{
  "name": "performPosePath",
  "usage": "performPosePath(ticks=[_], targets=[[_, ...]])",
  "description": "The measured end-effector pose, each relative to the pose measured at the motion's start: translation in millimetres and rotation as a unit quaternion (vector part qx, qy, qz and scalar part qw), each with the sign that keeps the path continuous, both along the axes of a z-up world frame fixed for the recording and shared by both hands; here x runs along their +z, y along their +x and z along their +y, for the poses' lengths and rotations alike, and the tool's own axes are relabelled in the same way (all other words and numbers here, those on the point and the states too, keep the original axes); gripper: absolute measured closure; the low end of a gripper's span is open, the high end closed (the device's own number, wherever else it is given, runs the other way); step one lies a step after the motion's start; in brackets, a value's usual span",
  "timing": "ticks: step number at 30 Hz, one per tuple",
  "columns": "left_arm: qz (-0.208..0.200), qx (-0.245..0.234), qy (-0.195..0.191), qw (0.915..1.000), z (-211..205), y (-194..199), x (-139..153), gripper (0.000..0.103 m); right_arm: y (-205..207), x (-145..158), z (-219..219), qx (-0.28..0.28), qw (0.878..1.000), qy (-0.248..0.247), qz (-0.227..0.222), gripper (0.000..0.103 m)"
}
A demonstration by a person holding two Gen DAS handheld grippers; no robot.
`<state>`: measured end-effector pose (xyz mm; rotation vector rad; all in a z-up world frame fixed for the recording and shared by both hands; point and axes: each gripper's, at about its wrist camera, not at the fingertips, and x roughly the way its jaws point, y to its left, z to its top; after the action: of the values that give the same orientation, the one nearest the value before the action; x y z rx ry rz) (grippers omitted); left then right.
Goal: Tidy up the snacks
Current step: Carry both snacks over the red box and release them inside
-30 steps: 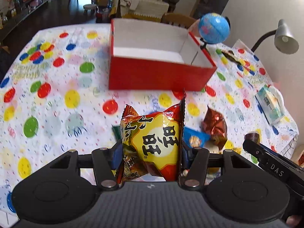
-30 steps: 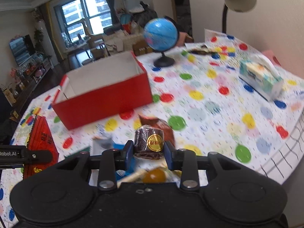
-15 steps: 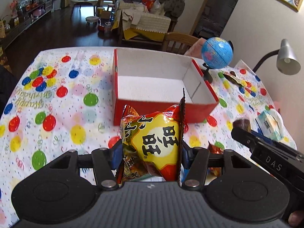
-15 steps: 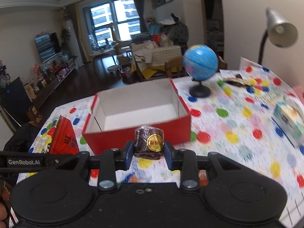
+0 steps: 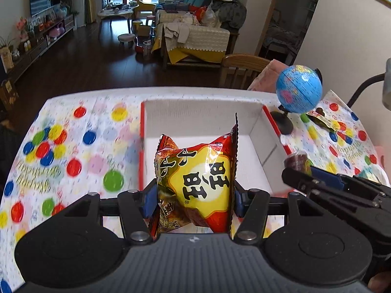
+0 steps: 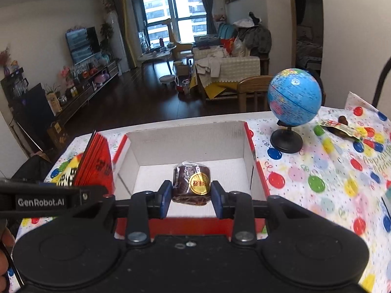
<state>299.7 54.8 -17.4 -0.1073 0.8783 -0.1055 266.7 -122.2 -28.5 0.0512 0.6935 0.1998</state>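
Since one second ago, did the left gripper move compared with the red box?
Yes. The left gripper, holding the snack bag, came forward to the red box; the bag now shows over the box's white inside.

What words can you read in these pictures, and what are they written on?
"GenRobot.AI": on the left gripper's side.
"旺旺": on the red and yellow snack bag, turned sideways.
Gold sticker on the brown wrapped snack: too small to read.
Yellow lettering on the tablecloth: too blurred to read.

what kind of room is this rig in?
Most likely a home living and dining room: a table under a balloon-print cloth, a sofa heaped with laundry, and a wall TV over a low cabinet.
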Motion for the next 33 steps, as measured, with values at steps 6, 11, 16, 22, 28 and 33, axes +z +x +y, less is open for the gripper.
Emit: performPosePath(ticks=[6, 11, 16, 22, 28, 33], targets=[[0.004, -0.008, 0.015, 0.9999, -16, 47, -13, 0.045, 32, -13, -3, 0.022, 1.0, -0.01, 0.018, 0.07], [0.026, -0.002, 0.03, 0.9992, -23, 82, -34, 0.045, 53, -27, -1, 0.039, 0.998, -0.023, 0.035, 0.07], [0.054, -0.014, 0.042, 0.9976, -30, 109, -56, 0.045, 73, -43, 5, 0.051, 0.997, -0.032, 0.056, 0.07], [0.075, -0.033, 0.061, 0.9948, -43, 131, -80, 0.044, 95, -64, 9, 0.06, 0.994, -0.046, 0.083, 0.073], [0.111, -0.039, 0.061, 0.9911, -45, 142, -103, 0.044, 101, -76, 3, 0.067, 0.991, -0.045, 0.102, 0.071], [0.132, -0.038, 0.058, 0.9889, -46, 145, -114, 0.042, 95, -79, 1, 0.069, 0.991, -0.041, 0.111, 0.069]])
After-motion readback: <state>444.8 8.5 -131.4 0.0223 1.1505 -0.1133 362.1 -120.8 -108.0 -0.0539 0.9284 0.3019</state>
